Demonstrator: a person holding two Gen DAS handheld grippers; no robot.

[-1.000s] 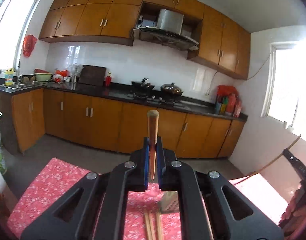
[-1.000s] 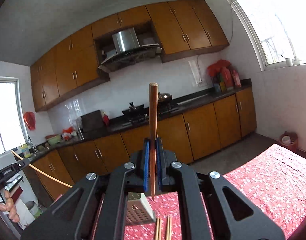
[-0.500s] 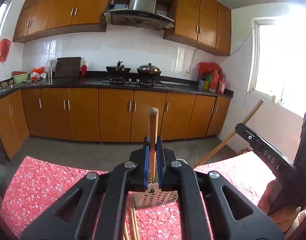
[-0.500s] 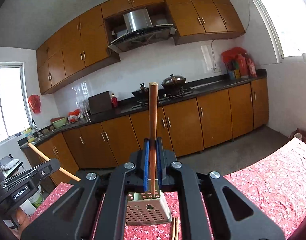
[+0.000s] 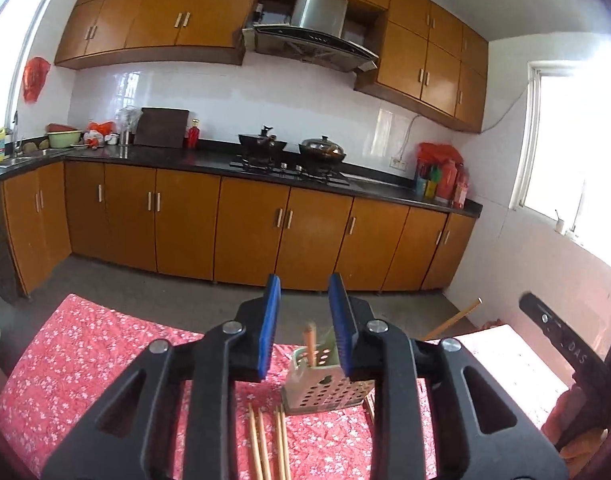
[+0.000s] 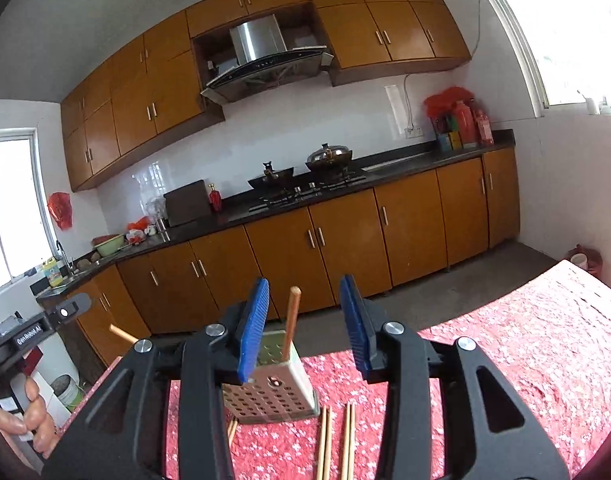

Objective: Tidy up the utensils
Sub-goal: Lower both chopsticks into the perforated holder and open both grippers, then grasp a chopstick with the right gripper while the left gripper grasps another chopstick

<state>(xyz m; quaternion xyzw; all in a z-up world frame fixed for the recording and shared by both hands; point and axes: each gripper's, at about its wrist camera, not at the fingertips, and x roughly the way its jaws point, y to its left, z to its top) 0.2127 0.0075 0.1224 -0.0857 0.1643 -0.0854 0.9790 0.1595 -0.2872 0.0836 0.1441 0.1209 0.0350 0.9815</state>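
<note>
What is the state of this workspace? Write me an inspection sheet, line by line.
Surface: table under a red floral tablecloth.
Job's things: perforated metal holder stands on the cloth. One chopstick stands in it. Loose chopsticks lie flat in front of it.
Clutter: nothing seen on the table.
Grippers: left gripper open and holding nothing. Right gripper open, with the standing chopstick free between its jaws.
Cables: one wire runs up the wall from a socket.
Surroundings: kitchen counter with two pots on the stove, wooden cabinets, range hood.
</note>
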